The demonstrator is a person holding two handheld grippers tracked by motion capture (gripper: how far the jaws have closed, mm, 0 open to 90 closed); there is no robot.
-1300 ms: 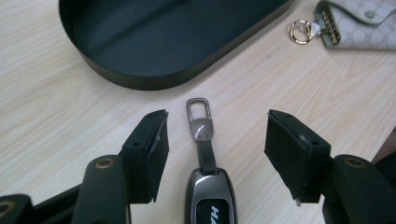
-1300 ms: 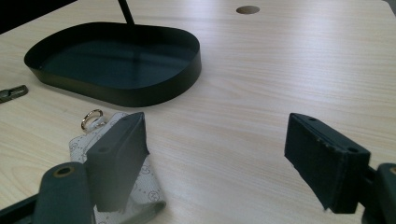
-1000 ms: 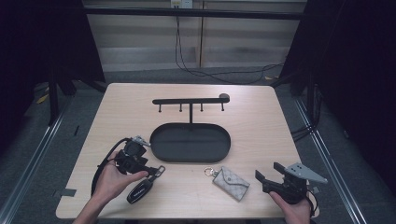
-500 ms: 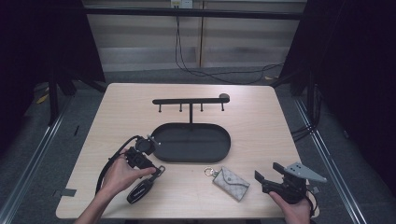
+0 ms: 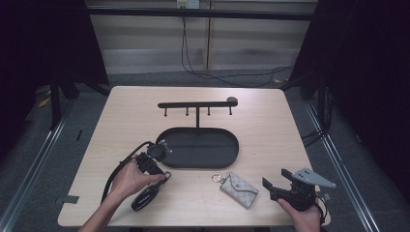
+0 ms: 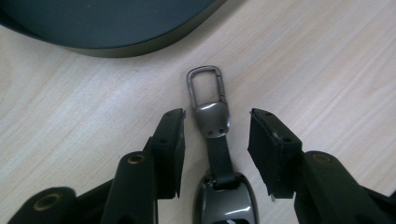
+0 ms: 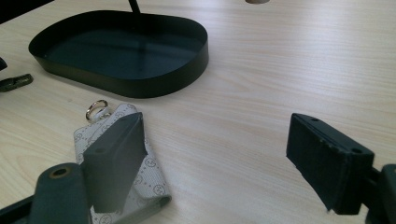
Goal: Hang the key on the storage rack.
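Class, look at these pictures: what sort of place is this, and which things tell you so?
Probably a lab or studio set up for recording handling work: a bare wooden table ringed by dark curtains, loose cables on the floor, and a hand-held right gripper.

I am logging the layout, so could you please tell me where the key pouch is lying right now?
In the high view the key pouch lies flat on the table's near right part, just in front of the black tray and left of the right gripper.

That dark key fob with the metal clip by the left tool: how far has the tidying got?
Nothing looks put away: the black oval tray lies empty. In hand: the left tool, jaws just closing, straddles the dark key fob with the metal clip, not yet gripping. The grey patterned key pouch waits by the open right tool.
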